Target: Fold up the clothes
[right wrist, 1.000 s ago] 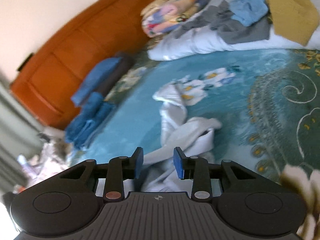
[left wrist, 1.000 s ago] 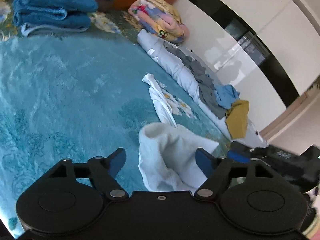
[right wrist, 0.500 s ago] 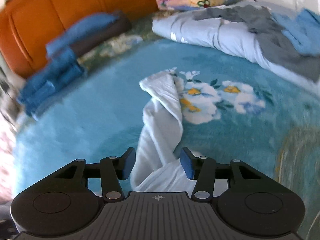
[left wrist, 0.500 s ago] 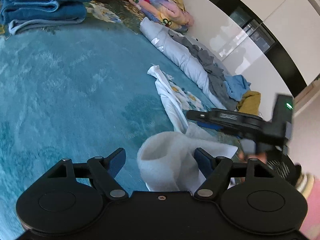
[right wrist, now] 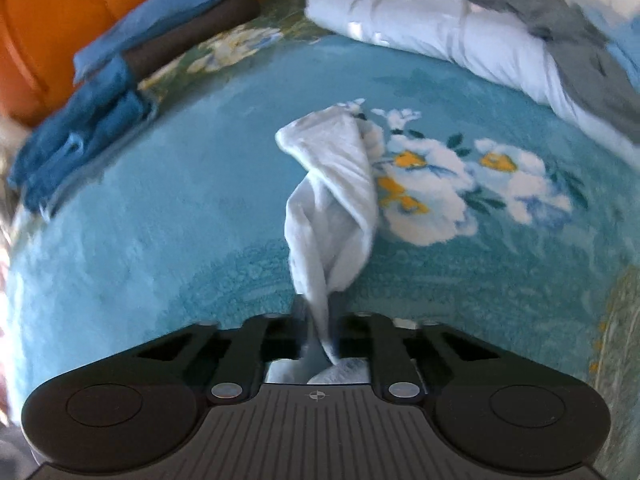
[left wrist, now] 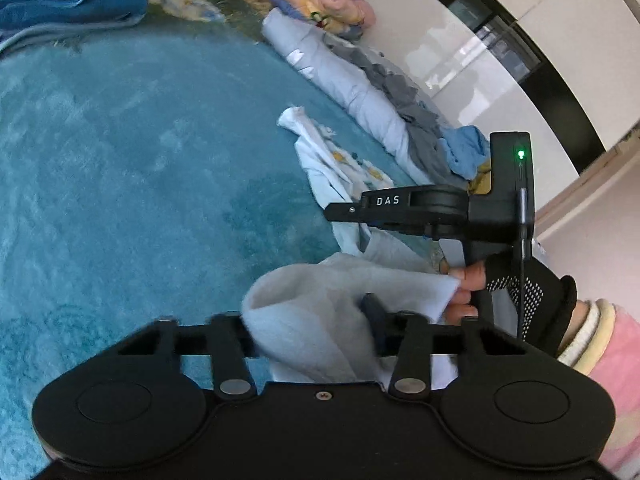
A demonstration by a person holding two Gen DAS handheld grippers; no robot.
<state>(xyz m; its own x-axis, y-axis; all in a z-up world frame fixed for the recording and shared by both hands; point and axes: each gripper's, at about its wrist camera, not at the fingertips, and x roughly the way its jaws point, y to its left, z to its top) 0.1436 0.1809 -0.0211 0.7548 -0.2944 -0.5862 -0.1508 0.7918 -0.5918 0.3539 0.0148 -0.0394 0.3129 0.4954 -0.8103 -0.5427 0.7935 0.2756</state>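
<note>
- Teal plush blanket [right wrist: 160, 208] covers a bed; folded blue towels [right wrist: 80, 148] sit at 10 o'clock in the right wrist view, and a heap of loose clothes [right wrist: 560, 40] lies on a pale rolled quilt [right wrist: 440, 36] at 1 o'clock.
- White garment [right wrist: 336, 184] lies twisted into a rope across the blanket's middle, its far end bunched beside the printed flowers [right wrist: 432, 184].
- Right gripper [right wrist: 318, 332]: fingers pressed together on the near end of the garment, the cloth drawn taut between them.
- Left gripper [left wrist: 312, 328]: fingers appear to be pinching a thick fold of the same garment; one fingertip is buried in cloth, so how firmly it bites is unclear.
- In the left wrist view the right gripper sits at 2 o'clock, held by a gloved hand [left wrist: 516, 280].
- Judged step: both ends are gripped for lifting and shaking the twist out.
- Next move calls for parting the grippers sideways until the cloth opens flat, then laying it on bare blanket.
</note>
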